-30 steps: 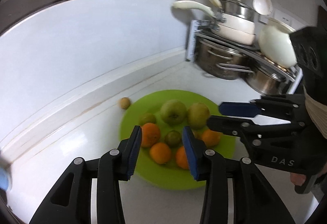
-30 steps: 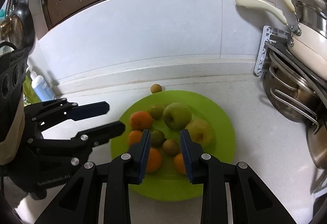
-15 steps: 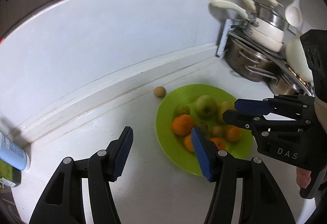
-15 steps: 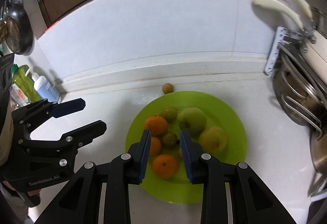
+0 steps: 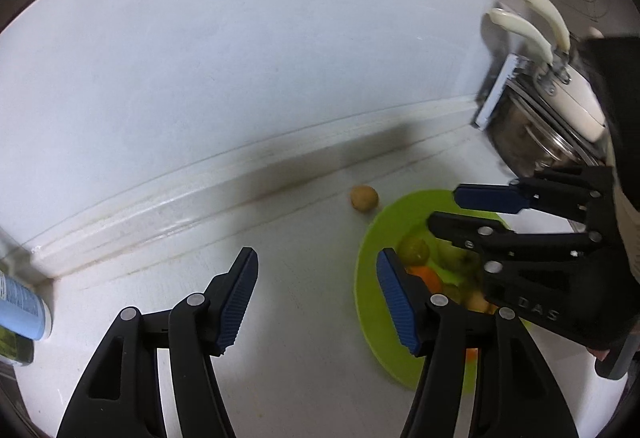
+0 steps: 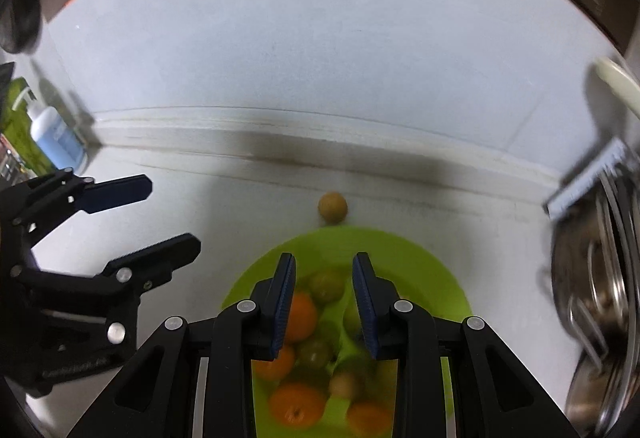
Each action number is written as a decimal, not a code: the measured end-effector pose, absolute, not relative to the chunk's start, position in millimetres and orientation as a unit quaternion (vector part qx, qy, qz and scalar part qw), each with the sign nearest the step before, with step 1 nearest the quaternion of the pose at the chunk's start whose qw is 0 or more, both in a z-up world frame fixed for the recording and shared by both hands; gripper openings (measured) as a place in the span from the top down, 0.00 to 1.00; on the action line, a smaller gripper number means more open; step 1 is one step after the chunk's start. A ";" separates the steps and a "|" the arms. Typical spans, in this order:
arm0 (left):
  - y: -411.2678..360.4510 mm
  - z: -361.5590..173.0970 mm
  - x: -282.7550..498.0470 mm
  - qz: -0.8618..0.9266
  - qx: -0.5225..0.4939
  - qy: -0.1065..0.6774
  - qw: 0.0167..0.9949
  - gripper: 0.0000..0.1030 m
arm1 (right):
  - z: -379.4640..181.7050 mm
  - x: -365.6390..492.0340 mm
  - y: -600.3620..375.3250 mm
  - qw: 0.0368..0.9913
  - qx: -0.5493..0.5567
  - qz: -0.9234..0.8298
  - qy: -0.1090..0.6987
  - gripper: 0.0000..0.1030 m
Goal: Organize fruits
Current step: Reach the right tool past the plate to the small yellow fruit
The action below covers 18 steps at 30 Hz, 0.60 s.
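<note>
Your L gripper (image 5: pixel 316 298) was opening, nothing between – R gripper (image 6: pixel 324 302) sat pinched together, empty. Stray fruit (image 5: pixel 364 199) at plate's (image 5: pixel 370 302) 11 o'clock could've rolled if nudged – it's round.

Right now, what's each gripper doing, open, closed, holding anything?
Left gripper: opening, nothing between its jaws.
Right gripper: shut as far as it goes, holding nothing.
</note>
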<state>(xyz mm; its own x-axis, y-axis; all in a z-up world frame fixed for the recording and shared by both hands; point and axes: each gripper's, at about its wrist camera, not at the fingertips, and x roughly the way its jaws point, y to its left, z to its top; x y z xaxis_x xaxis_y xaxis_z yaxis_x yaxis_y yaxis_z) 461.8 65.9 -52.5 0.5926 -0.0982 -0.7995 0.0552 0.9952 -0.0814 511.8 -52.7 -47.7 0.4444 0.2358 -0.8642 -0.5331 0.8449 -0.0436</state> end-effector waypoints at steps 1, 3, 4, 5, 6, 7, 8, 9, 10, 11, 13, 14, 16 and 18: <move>67.4 -53.8 465.0 -0.040 -0.026 0.450 0.892 0.40 | -50.9 520.1 -49.0 0.830 -0.159 0.235 0.480 0.70; 69.7 -57.6 471.4 -0.032 -0.028 0.453 0.891 0.40 | -57.1 530.0 -43.8 0.820 -0.164 0.242 0.492 0.70; 71.0 -59.4 474.2 -0.029 -0.028 0.453 0.891 0.40 | -62.2 536.9 -38.2 0.816 -0.169 0.242 0.498 0.70; 72.5 -61.3 476.8 -0.025 -0.027 0.453 0.891 0.39 | -66.9 543.5 -34.1 0.810 -0.174 0.244 0.504 0.70; 74.5 -63.8 480.1 -0.020 -0.026 0.454 0.890 0.39 | -71.0 549.3 -31.2 0.805 -0.177 0.247 0.509 0.70; 75.4 -65.2 482.2 -0.019 -0.027 0.454 0.890 0.39 | -74.1 553.5 -30.2 0.801 -0.179 0.248 0.514 0.70; 76.1 -67.1 484.4 -0.018 -0.029 0.455 0.890 0.39 | -77.2 556.8 -27.0 0.798 -0.182 0.250 0.517 0.70; 77.7 -69.7 486.8 -0.018 -0.032 0.457 0.889 0.39 | -80.8 560.4 -23.7 0.795 -0.186 0.253 0.520 0.70; 78.5 -71.3 488.5 -0.018 -0.033 0.457 0.888 0.39 | -83.9 562.8 -21.5 0.791 -0.189 0.256 0.522 0.70; 77.7 -73.3 490.0 -0.017 -0.035 0.458 0.888 0.39 | -86.9 564.8 -19.4 0.788 -0.192 0.258 0.525 0.70; 78.4 -77.5 492.4 -0.013 -0.036 0.460 0.887 0.38 | -93.6 569.3 -15.9 0.782 -0.199 0.260 0.530 0.70; 79.0 -80.1 493.9 -0.011 -0.037 0.461 0.887 0.38 | -96.0 570.8 -14.8 0.781 -0.201 0.260 0.532 0.70; 79.1 -83.9 495.5 -0.013 -0.041 0.464 0.885 0.38 | -100.0 575.6 -13.2 0.779 -0.204 0.256 0.534 0.70; 79.6 -88.2 497.3 -0.013 -0.044 0.467 0.883 0.38 | -104.4 579.6 -11.2 0.777 -0.204 0.256 0.537 0.70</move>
